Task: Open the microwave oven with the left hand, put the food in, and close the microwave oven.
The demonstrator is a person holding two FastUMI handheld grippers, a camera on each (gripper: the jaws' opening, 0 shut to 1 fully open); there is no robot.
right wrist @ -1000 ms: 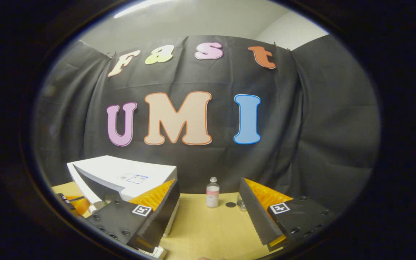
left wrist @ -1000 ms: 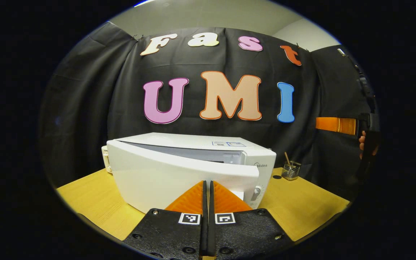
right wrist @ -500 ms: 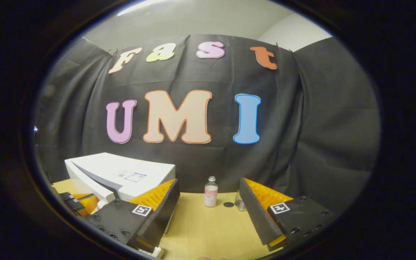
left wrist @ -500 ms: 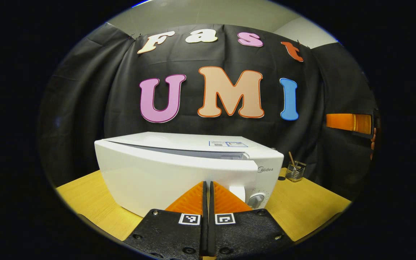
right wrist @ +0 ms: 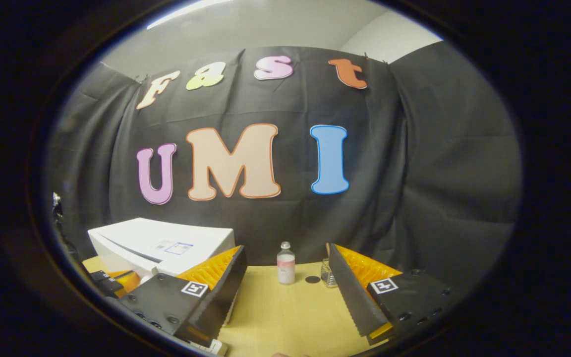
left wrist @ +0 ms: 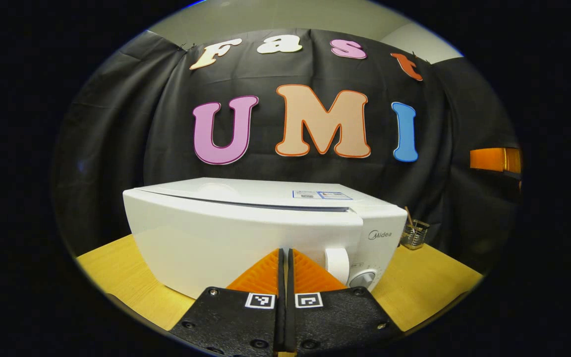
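Observation:
A white microwave oven (left wrist: 246,233) stands on the wooden table (left wrist: 429,287), right in front of my left gripper (left wrist: 285,250). Its door sits almost flush with the body, with a thin dark slit along the top edge. My left gripper is shut with nothing between its fingers, and its tips rest against the door's lower front, left of the knob (left wrist: 362,278). The door hides the oven's inside. In the right gripper view the microwave (right wrist: 166,243) is at the lower left. My right gripper (right wrist: 286,247) is held open and empty above the table, to the oven's right.
A small clear bottle with a pink label (right wrist: 285,263) stands on the table by the back wall. Beside it are a dark round spot (right wrist: 312,279) and a glass cup with sticks (left wrist: 413,234). Bare tabletop lies right of the oven.
The microwave door has swung from ajar to almost flush with the body, with my shut left gripper following it in. The right gripper has drifted slightly.

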